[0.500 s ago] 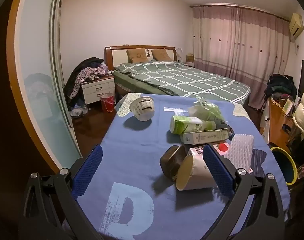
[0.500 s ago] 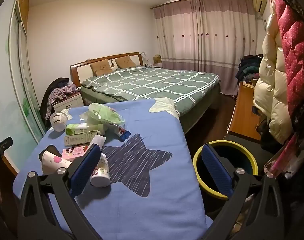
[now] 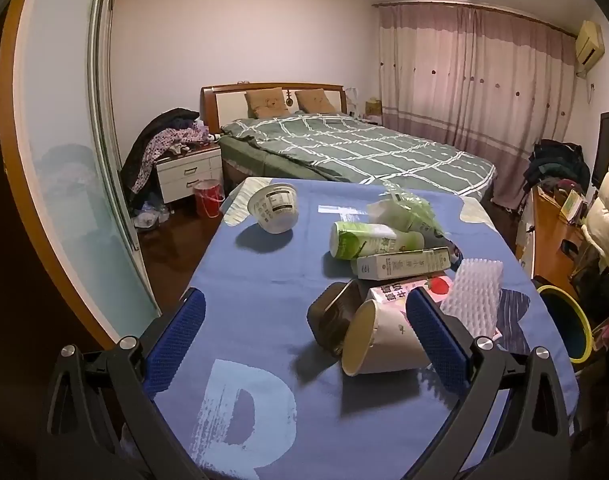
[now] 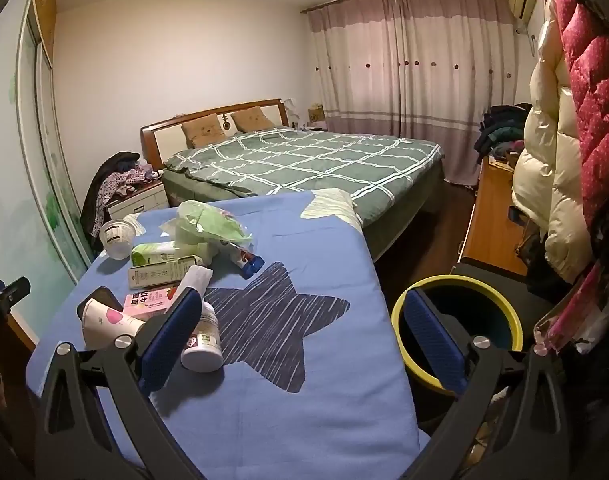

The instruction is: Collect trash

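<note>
Nothing has shifted since a moment ago: both your grippers hang wide open and empty. Your left gripper (image 3: 304, 332) is nearer; the tipped white paper cup (image 3: 380, 340) lies just ahead by its right jaw, mouth toward you, touching a dark brown cup (image 3: 330, 320). Behind, cartons crowd the blue-clothed tabletop (image 3: 248, 292). Your right gripper (image 4: 300, 340) faces the yellow-rimmed bin (image 4: 460, 312).

A bed (image 3: 344, 148) with a green checked cover is standing at the far wall, two pillows (image 3: 266, 102) are leaning on its headboard, and clothes (image 3: 164, 144) are lying over the nightstand (image 3: 188, 172).
</note>
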Motion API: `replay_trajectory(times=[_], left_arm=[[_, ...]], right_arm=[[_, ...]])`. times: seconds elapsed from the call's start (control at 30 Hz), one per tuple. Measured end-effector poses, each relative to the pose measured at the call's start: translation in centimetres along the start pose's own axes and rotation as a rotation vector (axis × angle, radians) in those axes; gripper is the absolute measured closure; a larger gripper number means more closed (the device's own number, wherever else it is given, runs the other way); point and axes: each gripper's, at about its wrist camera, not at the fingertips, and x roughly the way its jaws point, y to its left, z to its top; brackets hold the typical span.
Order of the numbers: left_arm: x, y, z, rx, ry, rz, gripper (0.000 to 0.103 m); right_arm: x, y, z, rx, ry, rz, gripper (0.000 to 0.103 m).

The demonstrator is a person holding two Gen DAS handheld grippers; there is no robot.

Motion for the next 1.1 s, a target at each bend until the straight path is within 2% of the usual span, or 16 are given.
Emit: replay_trajectory(times=[1.1], left_arm=[[0.5,-1.0,-0.4,0.019,0.014,-0.006,0.004]], right_arm=[[-0.1,-0.3,0.1,0.021,0.006,0.007,0.006]])
